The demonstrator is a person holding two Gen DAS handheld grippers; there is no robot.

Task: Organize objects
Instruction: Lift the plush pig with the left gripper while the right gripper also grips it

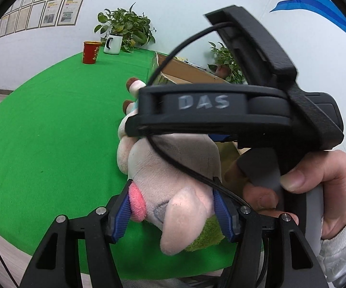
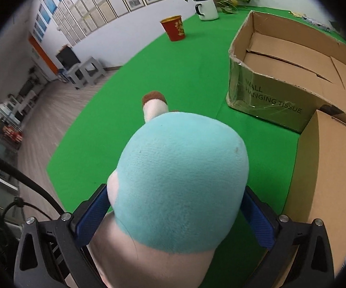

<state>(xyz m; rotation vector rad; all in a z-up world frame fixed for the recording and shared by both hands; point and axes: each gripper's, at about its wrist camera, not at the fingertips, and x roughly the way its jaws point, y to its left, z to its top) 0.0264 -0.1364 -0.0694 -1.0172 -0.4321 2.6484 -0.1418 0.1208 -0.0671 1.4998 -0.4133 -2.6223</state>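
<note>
1. Left wrist view: the soft pig toy is being squeezed at its head end between the two blue pads of the left gripper. The pads are pressing on it, so this claw is closed on the toy.

2. Right wrist view: the same toy is being held by its blue-green body in the right gripper. One blue pad is sitting tight against each side, so this claw seems to be gripping the toy too.

3. The toy is being held up over the near part of the green table cloth. It is probably being held at both ends so that it does not flop or fall while being carried.

4. The big open cardboard box is standing far and to the right on the cloth. It looks empty and is likely the place where the toy is meant to go.

5. Things are being counted:
   - one toy
   - two grippers
   - one open box, and one closed brown box near on the right
   - one red cup
   - one white mug with a plant
   - a second plant at the far right
</note>
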